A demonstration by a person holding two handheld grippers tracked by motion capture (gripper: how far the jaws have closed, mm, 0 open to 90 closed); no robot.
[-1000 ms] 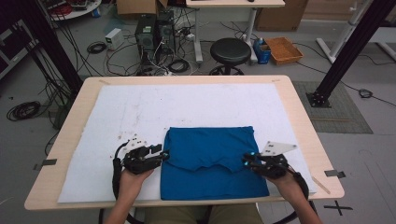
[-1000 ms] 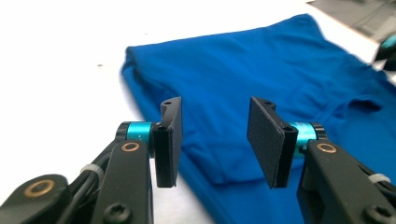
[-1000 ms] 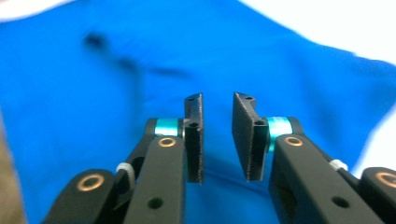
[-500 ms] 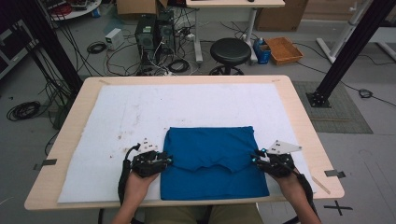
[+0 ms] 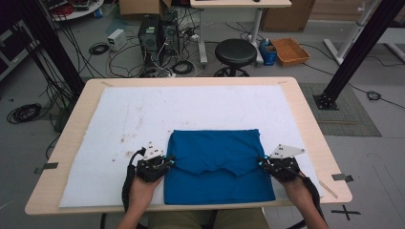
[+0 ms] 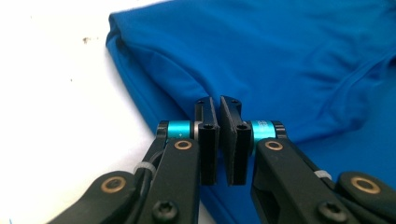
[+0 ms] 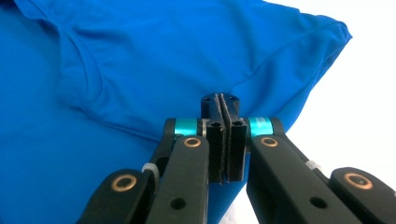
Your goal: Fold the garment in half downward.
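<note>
A: Now, where is the cloth located?

B: It is laid folded on the white mat, at the near middle of the table; a folded-over upper layer is seen across its far half, with a wavy hem running across the middle.

A: How is the left gripper placed?

B: It is set at the cloth's left edge, about halfway along it; in the left gripper view its jaws have just been closing and are now drawn almost together, with a thin slit left between the pads; the cloth's edge is met at their tips, but whether fabric is pinched cannot be told.

A: And the right gripper?

B: It is set at the right edge, opposite the left one; its jaws have just been closing too; in the right gripper view the pads are pressed flat together, and the folded edge is reached by their tips; a grasp of fabric cannot be confirmed there either.

A: What is seen beyond the table?

B: A black stool is stood on the floor behind it.
</note>
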